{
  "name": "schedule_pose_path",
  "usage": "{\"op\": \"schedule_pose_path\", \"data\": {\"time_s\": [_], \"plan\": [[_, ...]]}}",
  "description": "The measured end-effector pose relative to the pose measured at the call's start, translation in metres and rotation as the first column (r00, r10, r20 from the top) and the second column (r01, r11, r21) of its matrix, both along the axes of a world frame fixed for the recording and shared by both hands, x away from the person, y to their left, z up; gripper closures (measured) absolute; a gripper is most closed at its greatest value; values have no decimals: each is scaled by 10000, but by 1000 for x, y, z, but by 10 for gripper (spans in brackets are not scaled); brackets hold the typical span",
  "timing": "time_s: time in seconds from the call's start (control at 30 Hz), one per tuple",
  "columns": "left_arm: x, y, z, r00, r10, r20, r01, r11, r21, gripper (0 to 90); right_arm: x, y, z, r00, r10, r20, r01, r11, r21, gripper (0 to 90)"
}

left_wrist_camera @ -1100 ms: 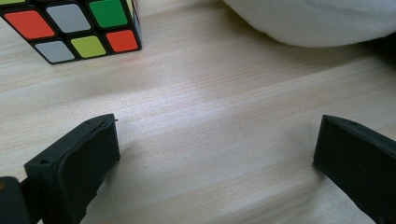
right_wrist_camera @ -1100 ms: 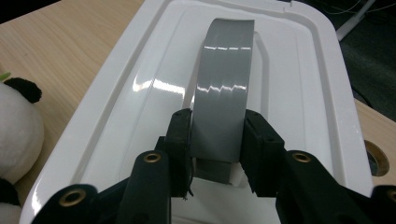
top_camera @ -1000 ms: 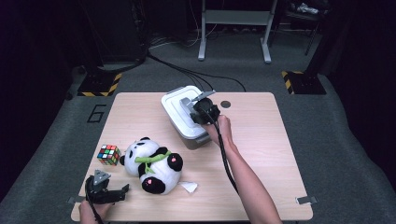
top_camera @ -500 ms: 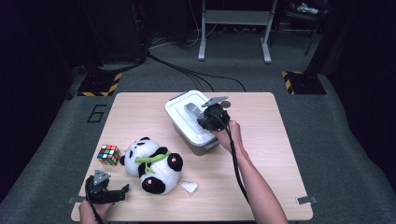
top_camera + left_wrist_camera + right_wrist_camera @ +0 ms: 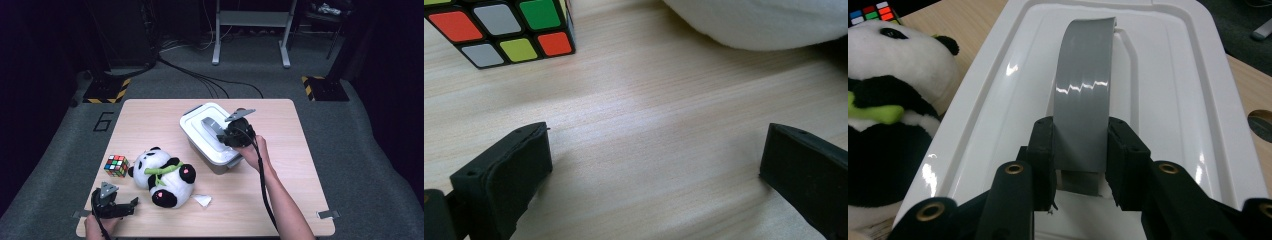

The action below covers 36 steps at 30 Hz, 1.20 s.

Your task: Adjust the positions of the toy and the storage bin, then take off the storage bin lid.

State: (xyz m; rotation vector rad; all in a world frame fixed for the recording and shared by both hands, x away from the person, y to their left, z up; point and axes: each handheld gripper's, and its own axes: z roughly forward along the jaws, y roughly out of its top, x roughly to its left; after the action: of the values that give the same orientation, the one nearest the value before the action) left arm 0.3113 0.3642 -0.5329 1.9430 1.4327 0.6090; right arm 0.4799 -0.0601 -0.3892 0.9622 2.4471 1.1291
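Grey handle of the box is pinched between the pads of the right gripper, clamped on both sides. Compared with one second ago, the box is displaced from the upper centre of the table toward the right and lower in the high view, the grip unchanged. A drag or carry of the box is therefore judged to be under way. The left gripper is held spread at the lower left, near the panda and cube, with nothing between its jaws.

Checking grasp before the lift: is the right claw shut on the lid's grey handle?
Yes, the right claw has both pads pressed against the sides of the grey handle on the white lid.
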Motion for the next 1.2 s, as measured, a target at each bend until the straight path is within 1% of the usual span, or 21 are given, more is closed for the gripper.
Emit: {"op": "schedule_pose_path", "data": {"time_s": [0.1,0.17,0.2,0.23,0.27,0.33,0.37,0.4,0.5,0.63,0.67,0.7,0.73,0.8,0.87,0.9,0.93,1.03,1.1,1.17,1.2], "plan": [[0,0,0,10000,1,2,-1,10000,-2,2,-4,-5,0,9997,252,-45,-251,9997,66,671],[0,0,0,10000,1,3,-1,10000,-1,2,-7,-8,0,9993,323,-203,-320,9993,178,672],[0,0,0,10000,-2,-1,2,10000,2,2,-7,-9,0,9989,455,-147,-452,9988,192,672],[0,0,0,10000,0,1,0,10000,1,2,-9,-10,0,9986,425,-310,-417,9988,246,672],[0,0,0,10000,-1,-1,1,10000,0,2,-9,-11,0,9982,537,-268,-529,9982,270,672],[0,0,0,10000,-1,-1,1,10000,0,2,-10,-14,0,9971,661,-374,-649,9973,335,673],[0,0,0,10000,0,1,0,10000,0,2,-11,-15,0,9961,715,-522,-694,9968,407,673],[0,0,0,10000,4,-5,-4,10000,-5,2,-11,-17,-1,9951,845,-506,-823,9956,447,673],[0,0,0,10000,0,1,0,10000,0,2,-13,-20,-1,9920,1062,-685,-1021,9929,606,673],[0,0,0,10000,0,0,0,10000,1,2,-14,-18,-1,9933,998,-583,-975,9944,404,663],[0,0,0,10000,-1,0,1,10000,-1,2,-15,-17,0,9942,913,-565,-894,9954,353,622],[0,0,0,10000,1,2,-1,10000,-2,2,-15,-16,0,9954,775,-556,-753,9963,413,541],[0,0,0,10000,0,15,0,10000,4,2,-15,-15,1,9963,685,-510,-663,9969,432,517],[0,0,0,10000,0,0,0,10000,-1,2,-16,-12,3,9990,392,-211,-384,9986,372,375],[0,0,0,10000,0,5,0,10000,-1,2,-15,-9,5,9996,259,96,-262,9993,270,283],[0,0,0,10000,0,1,0,10000,2,2,-15,-6,6,9998,79,189,-82,9999,152,228],[0,0,0,10000,0,17,0,10000,5,2,-15,-4,7,9997,-55,244,55,10000,6,210],[0,0,0,10000,3,-6,-2,10000,5,2,-13,4,11,9982,-203,571,217,9995,-237,196],[0,0,0,10000,-1,1,1,10000,-1,2,-12,10,14,9975,-280,654,299,9991,-285,255],[0,0,0,10000,1,1,-1,10000,0,2,-10,17,17,9967,-233,778,284,9975,-651,336],[0,0,0,10000,-1,2,1,10000,2,2,-8,21,18,9969,-232,750,281,9975,-653,366]]}}
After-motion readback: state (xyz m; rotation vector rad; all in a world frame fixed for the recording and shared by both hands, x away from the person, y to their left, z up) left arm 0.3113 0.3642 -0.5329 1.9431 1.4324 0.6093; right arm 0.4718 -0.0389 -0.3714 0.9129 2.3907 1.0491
